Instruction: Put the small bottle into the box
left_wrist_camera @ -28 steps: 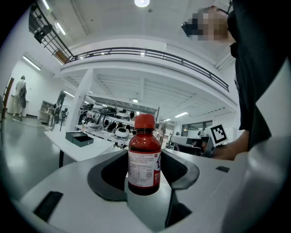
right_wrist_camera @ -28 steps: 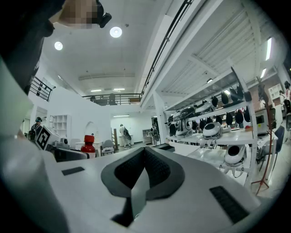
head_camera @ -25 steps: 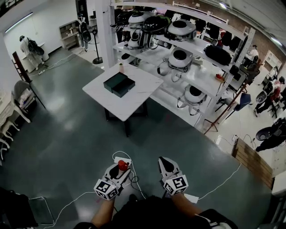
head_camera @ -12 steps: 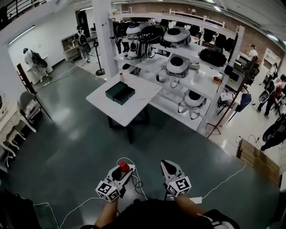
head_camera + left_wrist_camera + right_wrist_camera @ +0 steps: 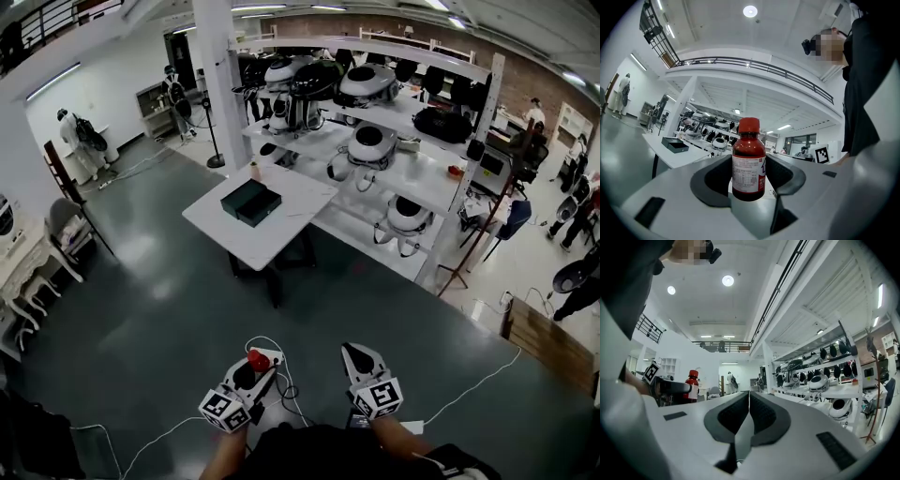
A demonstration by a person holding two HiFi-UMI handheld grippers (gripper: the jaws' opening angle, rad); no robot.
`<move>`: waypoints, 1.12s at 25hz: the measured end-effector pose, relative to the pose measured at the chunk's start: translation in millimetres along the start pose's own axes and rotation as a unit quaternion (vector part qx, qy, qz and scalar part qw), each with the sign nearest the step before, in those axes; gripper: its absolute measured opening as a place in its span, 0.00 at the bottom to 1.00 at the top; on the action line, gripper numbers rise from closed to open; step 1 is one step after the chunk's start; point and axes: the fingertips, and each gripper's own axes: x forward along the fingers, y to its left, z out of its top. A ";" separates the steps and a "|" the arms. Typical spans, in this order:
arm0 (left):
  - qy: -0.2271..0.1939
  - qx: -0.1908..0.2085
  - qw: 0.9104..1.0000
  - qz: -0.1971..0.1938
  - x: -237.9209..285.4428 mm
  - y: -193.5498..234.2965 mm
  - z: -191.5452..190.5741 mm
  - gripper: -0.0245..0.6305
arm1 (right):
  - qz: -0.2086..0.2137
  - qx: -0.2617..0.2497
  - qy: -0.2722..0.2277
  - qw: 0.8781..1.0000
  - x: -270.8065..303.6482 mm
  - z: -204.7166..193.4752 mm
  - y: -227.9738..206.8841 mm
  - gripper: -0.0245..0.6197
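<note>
A small dark-red bottle (image 5: 748, 164) with a red cap and a white label stands upright between the jaws of my left gripper (image 5: 748, 171), which is shut on it. In the head view that left gripper (image 5: 253, 366) is low in the frame, with the bottle's red cap (image 5: 254, 358) showing at its tip. My right gripper (image 5: 355, 354) is beside it, shut with nothing in it, its jaws closed together (image 5: 749, 401). The dark open box (image 5: 250, 202) lies on a white table (image 5: 281, 234) well ahead of both grippers, and shows small in the left gripper view (image 5: 675, 145).
A small tan container (image 5: 254, 171) stands at the table's far edge. White shelves (image 5: 412, 178) with round machines run behind and right of the table, beside a pillar (image 5: 214, 75). White cables (image 5: 281, 375) lie on the dark floor under the grippers. People stand far off at left and right.
The table and shelves have shifted slightly lower in the head view and more ceiling shows. Both grippers keep their places, the bottle still in the left one.
</note>
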 end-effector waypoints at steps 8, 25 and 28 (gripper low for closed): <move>0.001 0.002 1.000 -0.003 -3.7 -22.0 -4.6 0.39 | 0.011 0.003 0.015 1.000 -20.4 -13.3 -9.7 0.09; 0.001 0.016 0.999 0.028 64.0 41.9 4.4 0.39 | -0.010 -0.004 0.014 1.000 37.8 -3.0 -73.4 0.09; -0.009 0.028 0.998 0.048 86.1 68.5 10.8 0.39 | -0.006 -0.011 0.013 1.000 66.3 2.1 -89.3 0.09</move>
